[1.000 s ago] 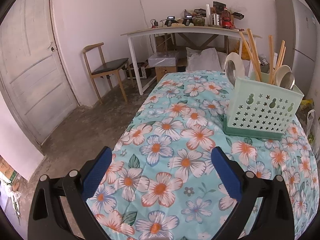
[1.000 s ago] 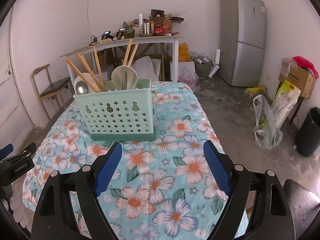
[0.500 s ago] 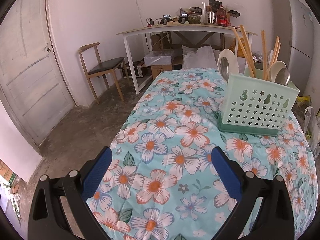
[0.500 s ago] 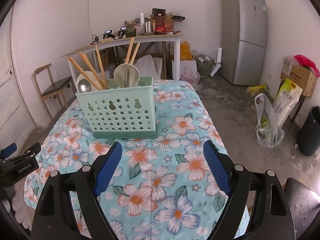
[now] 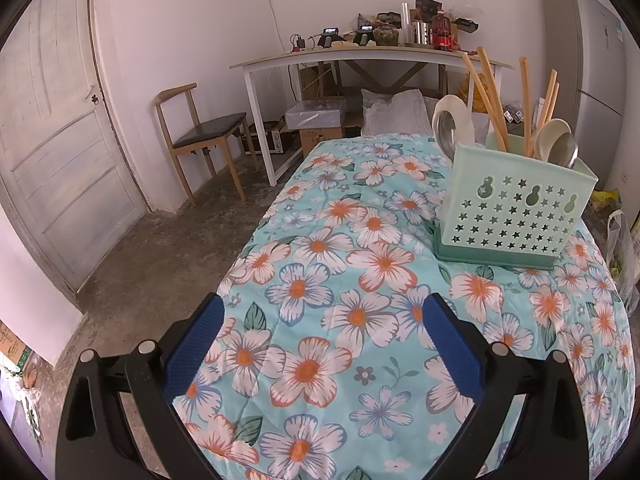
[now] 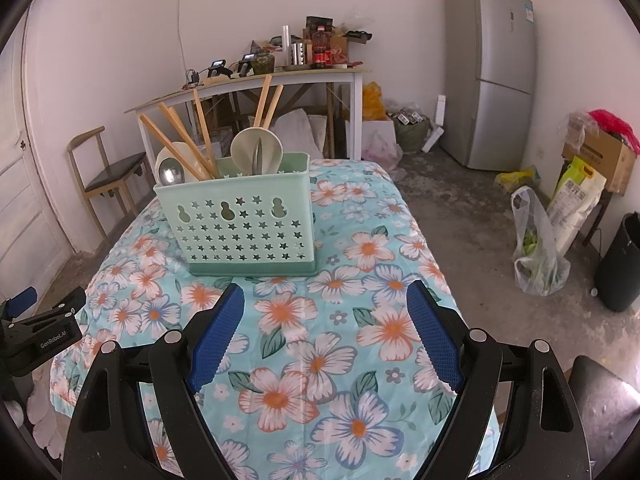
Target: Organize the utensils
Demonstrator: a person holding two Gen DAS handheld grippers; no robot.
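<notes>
Right gripper (image 6: 325, 332): blue pads spread wide apart, nothing between them, held above the floral tablecloth (image 6: 360, 320) just short of the green caddy (image 6: 244, 226). Left gripper (image 5: 320, 340): pads likewise apart and empty, the caddy ahead of it and off to its right, well apart.

Caddy taken as landmark. It stands upright on the tablecloth, perforated front wall toward the right gripper, on a darker green base tray.

Handling, judged from appearance only:
- Caddy: thin moulded plastic, probably light and a little flexible at the rim. Could tip or slide on the soft cloth if a utensil is pulled sideways.
- Wooden chopsticks (image 6: 182, 140): stiff, light, thin. Best taken on the bare upper shaft, above the caddy rim, and drawn along their own lean.
- Metal spoon (image 6: 171, 171): stiff, smooth, likely slippery between the pads. Only its bowl shows above the rim, so that is the sole place to take hold.
- Pale ladles (image 6: 256, 152): rigid, broad bowls upward; the edge of the bowl is the reachable part.

Count, inside the caddy: chopsticks, about six sticks, leaning left and upright; pale ladle bowls, two; metal spoons, at least two, one seen edge-on against the right-hand ladle. Exact compartments cannot be told.
</notes>
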